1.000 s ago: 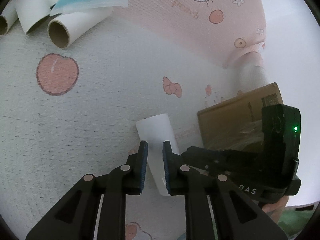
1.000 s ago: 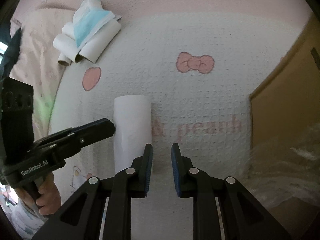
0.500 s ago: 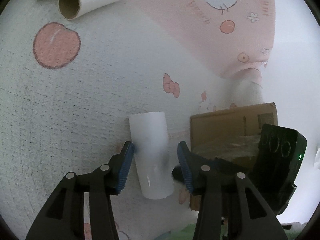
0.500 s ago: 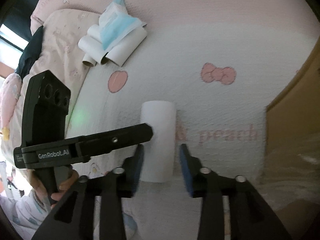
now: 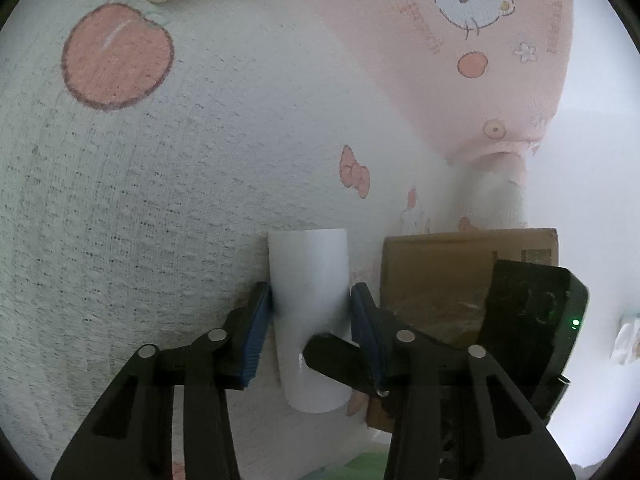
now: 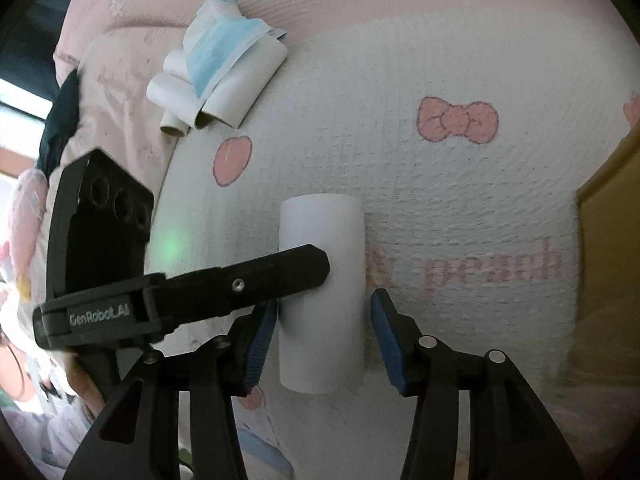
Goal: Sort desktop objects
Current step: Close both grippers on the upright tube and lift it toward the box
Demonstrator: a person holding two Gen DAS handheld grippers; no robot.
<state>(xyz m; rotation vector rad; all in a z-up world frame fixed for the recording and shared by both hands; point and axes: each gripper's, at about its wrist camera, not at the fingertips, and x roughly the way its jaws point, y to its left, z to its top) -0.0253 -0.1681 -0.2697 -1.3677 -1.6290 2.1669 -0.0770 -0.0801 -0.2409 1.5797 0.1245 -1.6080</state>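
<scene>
A white tube [image 5: 310,300] lies on the white patterned blanket [image 5: 160,200]; it also shows in the right wrist view [image 6: 322,300]. My left gripper [image 5: 311,308] is open, its blue pads on either side of the tube. My right gripper [image 6: 323,316] is open too and straddles the tube's near end from the other side. A finger of the left gripper [image 6: 280,268] crosses over the tube in the right wrist view. A finger of the right gripper [image 5: 332,356] lies over the tube in the left wrist view.
A brown cardboard box [image 5: 448,276] stands just right of the tube, also at the right edge of the right wrist view [image 6: 612,220]. Several cardboard rolls [image 6: 224,96] with a blue-white packet [image 6: 216,52] on them lie far left. A pink pillow [image 5: 460,60] lies behind.
Both grippers have opened from nearly shut and moved in around the white tube, one from each side. The tube has not moved.
</scene>
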